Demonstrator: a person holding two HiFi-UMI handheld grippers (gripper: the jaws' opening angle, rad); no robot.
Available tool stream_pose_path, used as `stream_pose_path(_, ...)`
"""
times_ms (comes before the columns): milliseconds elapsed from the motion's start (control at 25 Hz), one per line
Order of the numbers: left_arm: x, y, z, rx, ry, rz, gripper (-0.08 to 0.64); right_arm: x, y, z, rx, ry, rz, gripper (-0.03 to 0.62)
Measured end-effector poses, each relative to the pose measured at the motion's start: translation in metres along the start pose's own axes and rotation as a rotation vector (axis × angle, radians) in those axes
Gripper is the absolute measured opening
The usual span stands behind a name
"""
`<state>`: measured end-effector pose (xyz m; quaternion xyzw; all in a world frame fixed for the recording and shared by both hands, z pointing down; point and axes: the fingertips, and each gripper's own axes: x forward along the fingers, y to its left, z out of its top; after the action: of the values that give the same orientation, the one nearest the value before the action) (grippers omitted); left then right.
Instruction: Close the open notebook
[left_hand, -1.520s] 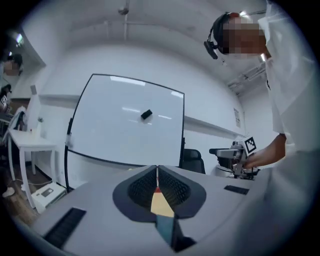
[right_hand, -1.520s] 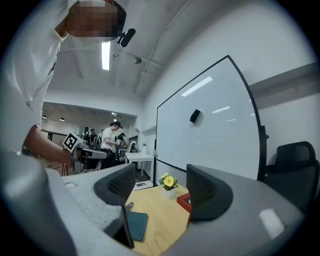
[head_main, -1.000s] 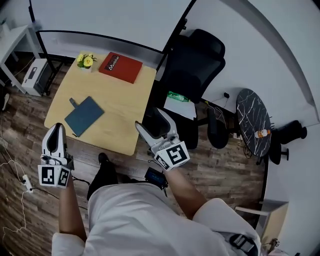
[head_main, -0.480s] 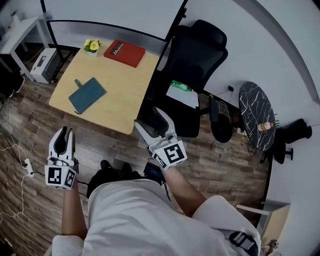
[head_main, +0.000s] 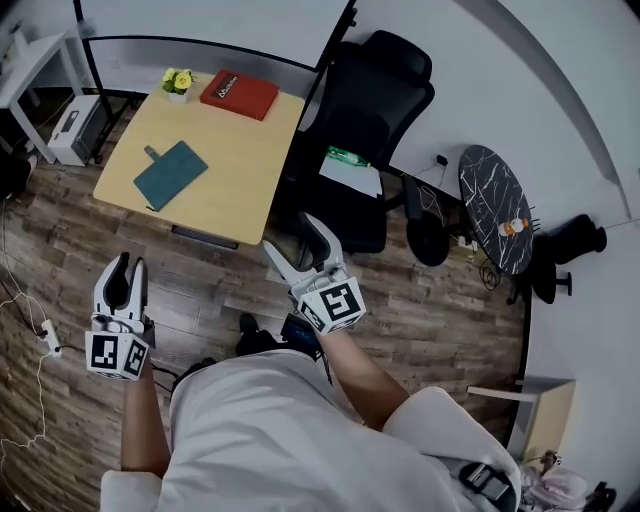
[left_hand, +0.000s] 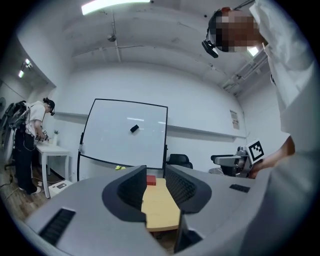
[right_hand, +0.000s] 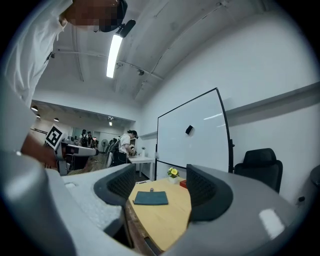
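The teal notebook (head_main: 171, 174) lies shut at upper left on the wooden table (head_main: 240, 190), well apart from both grippers. A careless reach could catch and lift its cover. Left gripper (head_main: 127, 268), lower left, jaws just opening, empty. Right gripper (head_main: 297, 240), centre, jaws apart, empty. Both point level.

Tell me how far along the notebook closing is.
Done: the teal notebook lies shut and flat on the wooden table. In hand: nothing. The left gripper, whose jaws have just been opening, and the right gripper are both open and empty, held over the floor short of the table. Left: nothing I can see.
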<state>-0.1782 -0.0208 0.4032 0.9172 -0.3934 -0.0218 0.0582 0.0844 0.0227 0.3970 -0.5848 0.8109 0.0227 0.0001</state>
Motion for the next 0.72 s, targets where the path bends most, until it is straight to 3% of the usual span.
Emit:
stream_pose_path(200, -0.034, 0.0, -0.009, 0.044, 0.023, -0.035, 0.127, -0.02, 0.048, -0.008, 0.003, 0.038, -0.016, 0.321)
stream_pose_path(640, -0.111, -0.034, -0.051, -0.011, 0.064, -0.16, 0.166, -0.098, 0.131, -0.023, -0.007, 0.115, -0.078, 0.321)
stream_pose_path(720, -0.117, -0.041, -0.059, -0.035, 0.076, -0.171, 0.166, -0.11, 0.137, -0.029, 0.027, 0.121, -0.087, 0.321)
